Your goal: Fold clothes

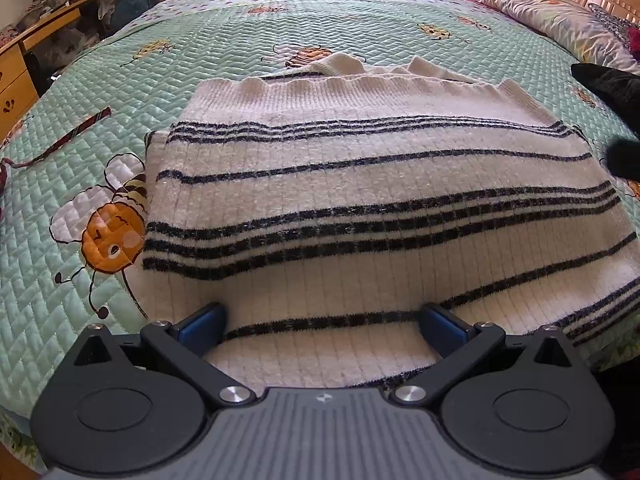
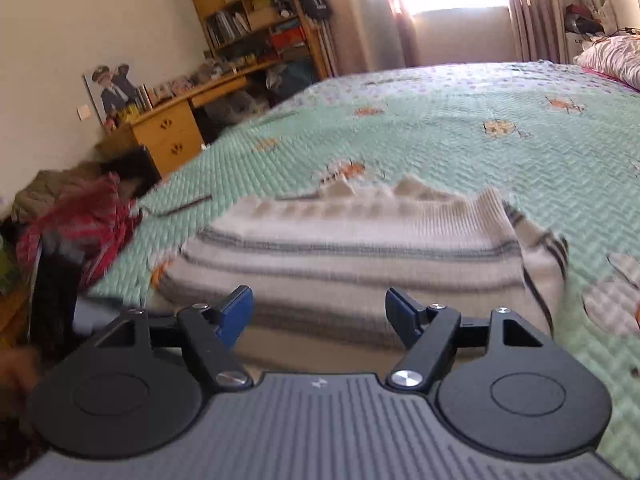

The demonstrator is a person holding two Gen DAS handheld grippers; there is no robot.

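Observation:
A cream knitted sweater (image 1: pixel 360 184) with dark stripes lies folded on the green quilted bedspread (image 1: pixel 100 92), its ribbed hem at the far side. My left gripper (image 1: pixel 322 322) stands open right over the sweater's near edge, blue pads apart, nothing between them. In the right wrist view the same sweater (image 2: pixel 360 248) appears blurred, with a loose corner turned up at its right end. My right gripper (image 2: pixel 320 312) is open just short of the sweater's near edge. A dark shape (image 1: pixel 616 112) at the right edge of the left wrist view is partly cut off.
A striped strap (image 1: pixel 68 136) lies on the bedspread to the left of the sweater. Pillows (image 1: pixel 552 12) sit at the far right. A wooden desk (image 2: pixel 172 128) and bookshelf (image 2: pixel 256 12) stand beyond the bed's left side. Red clothing (image 2: pixel 88 224) is heaped at the left.

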